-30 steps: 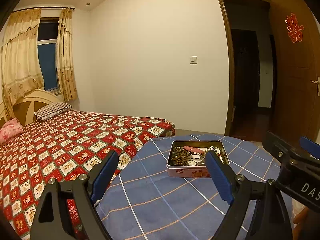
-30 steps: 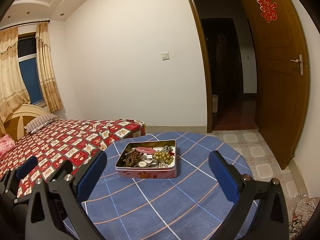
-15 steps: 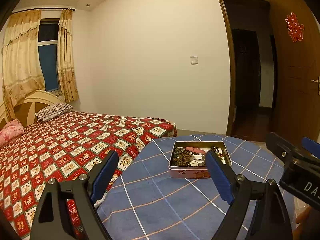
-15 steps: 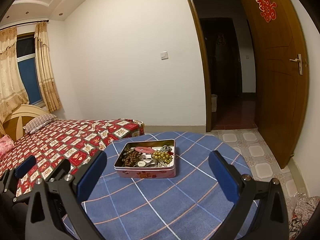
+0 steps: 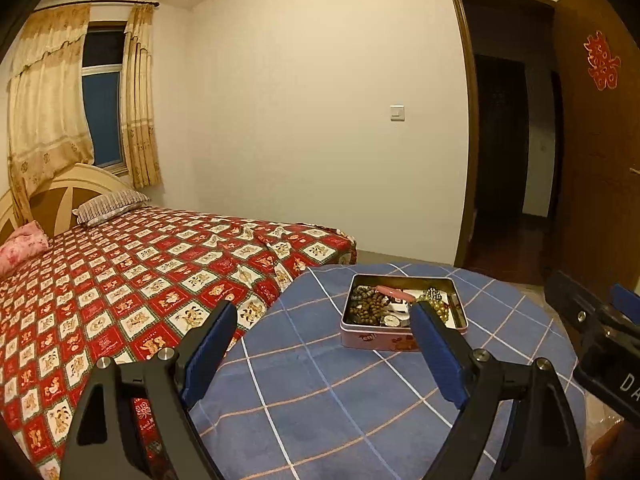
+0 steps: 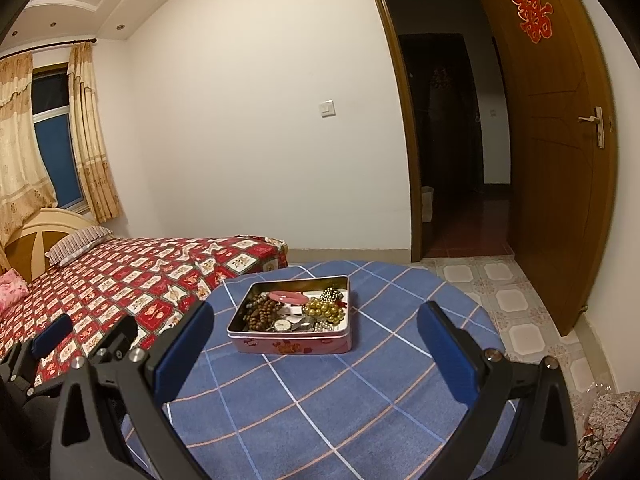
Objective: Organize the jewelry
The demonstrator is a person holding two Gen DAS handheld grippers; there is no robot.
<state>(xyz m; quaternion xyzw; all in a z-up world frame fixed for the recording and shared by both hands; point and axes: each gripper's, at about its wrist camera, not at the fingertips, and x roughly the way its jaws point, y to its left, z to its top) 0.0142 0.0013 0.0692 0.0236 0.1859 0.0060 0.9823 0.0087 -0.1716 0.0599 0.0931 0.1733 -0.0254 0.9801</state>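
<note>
An open pink tin (image 5: 374,338) (image 6: 292,345) stands on the round table with the blue checked cloth (image 5: 320,400) (image 6: 320,400). It holds brown wooden beads (image 6: 262,312), a pink bangle (image 6: 287,297), gold beads (image 6: 322,307), dark beads and a small watch (image 6: 283,325). My left gripper (image 5: 322,316) is open and empty, held back from the tin. My right gripper (image 6: 316,318) is open and empty, the tin showing between its fingers, farther off. The right gripper shows at the right edge of the left wrist view (image 5: 592,320), and the left gripper at the left edge of the right wrist view (image 6: 80,336).
A bed with a red patterned cover (image 5: 140,280) (image 6: 140,272) lies left of the table. An open wooden door (image 6: 560,160) and a dark doorway (image 6: 448,140) are at the right. The floor is tiled (image 6: 512,300).
Both grippers have drawn slightly back from the tin, which looks a little smaller. Both stay open and empty.
</note>
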